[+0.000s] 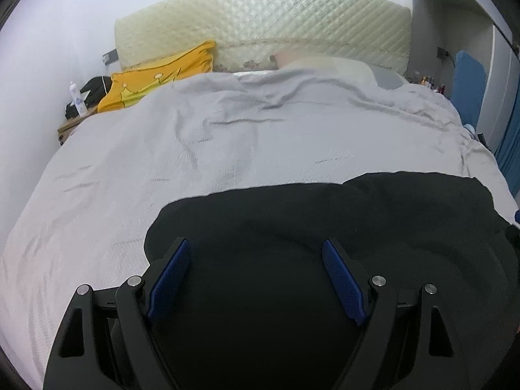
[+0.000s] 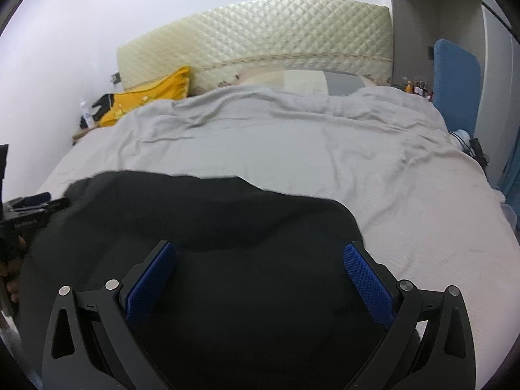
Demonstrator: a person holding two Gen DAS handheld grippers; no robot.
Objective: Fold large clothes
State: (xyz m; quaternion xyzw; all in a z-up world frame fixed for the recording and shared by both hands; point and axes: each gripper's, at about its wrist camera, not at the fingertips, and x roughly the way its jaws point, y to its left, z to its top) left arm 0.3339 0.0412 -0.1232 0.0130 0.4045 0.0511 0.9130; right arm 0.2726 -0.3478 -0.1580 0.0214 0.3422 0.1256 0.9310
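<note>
Starting at the left side of the bed (image 1: 97, 169): there's a little nightstand (image 1: 70, 126) by the head-end corner with a white bottle (image 1: 75, 96) and something black on it, and a yellow pillow (image 1: 156, 78) leaning against the quilted cream headboard (image 1: 260, 22). The grey bedspread (image 2: 292, 149) is rumpled up near the head end, flatter toward the foot.

The black garment (image 1: 325, 221) is lying at the foot edge of the bed, spread out across the middle, right under both claws. The left gripper (image 1: 256, 276) hangs over the left part of it with its blue pads (image 1: 170, 279) spread wide, nothing pinched between them, just dark cloth showing in the gap. The right gripper (image 2: 260, 279) sits over the right part of the same garment, also wide apart and gripping nothing; the cloth's right edge runs just past its right finger. You can spot the other gripper at the far left of the right wrist view, next to the garment's left edge.

Further right, past the bed's right edge, there's a blue padded panel (image 2: 455, 81) standing upright and some small bottles (image 2: 417, 86) near the head-end corner.
</note>
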